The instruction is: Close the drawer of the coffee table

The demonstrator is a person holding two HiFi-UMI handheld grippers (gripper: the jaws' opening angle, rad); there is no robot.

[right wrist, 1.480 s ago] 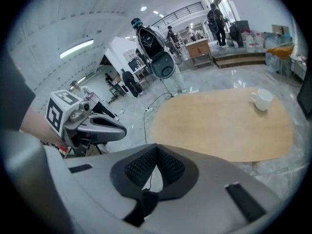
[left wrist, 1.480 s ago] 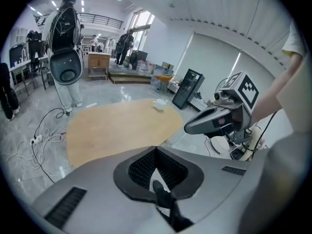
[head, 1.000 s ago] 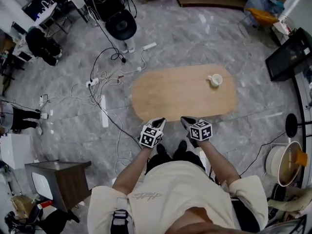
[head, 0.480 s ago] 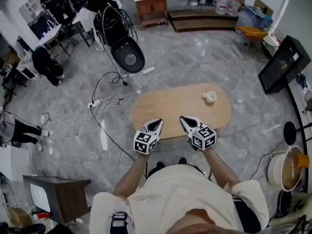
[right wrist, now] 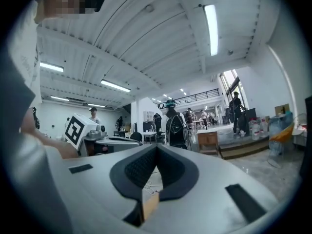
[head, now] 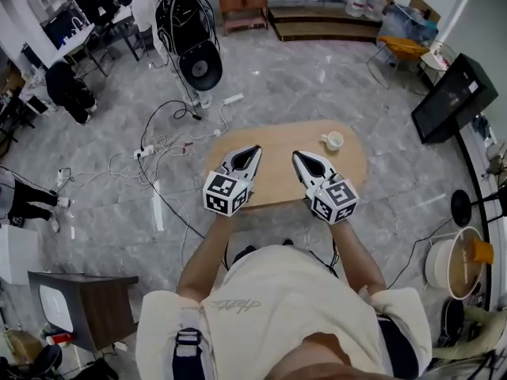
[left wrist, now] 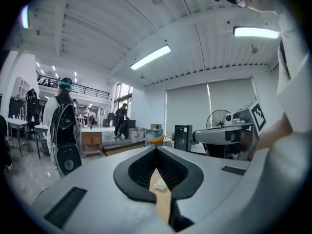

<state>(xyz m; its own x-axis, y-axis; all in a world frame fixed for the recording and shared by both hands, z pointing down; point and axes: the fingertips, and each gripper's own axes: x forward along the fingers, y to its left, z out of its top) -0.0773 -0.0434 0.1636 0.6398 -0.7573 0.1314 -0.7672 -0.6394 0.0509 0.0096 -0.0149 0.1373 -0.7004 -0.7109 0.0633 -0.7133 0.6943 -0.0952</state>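
Left gripper (head: pixel 252 150) and right gripper (head: pixel 299 157) hover side by side over the oval light-wood coffee table (head: pixel 276 182) in the head view, with a small white cup (head: pixel 333 141) towards its far right end.

In the left gripper view, the left gripper (left wrist: pixel 156 148) is clenched on nothing, and tabletop (left wrist: pixel 163 204) and cup (left wrist: pixel 159 184) show beneath its tips.

In the right gripper view, the right gripper (right wrist: pixel 156 147) is likewise pressed together and empty, above a sliver of wood (right wrist: pixel 150 204).

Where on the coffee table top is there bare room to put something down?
The coffee table is mostly bare: the whole stretch from its left end to the cup near the far right end. The left gripper and right gripper overlap its near part. Cables crowd the floor to its left.
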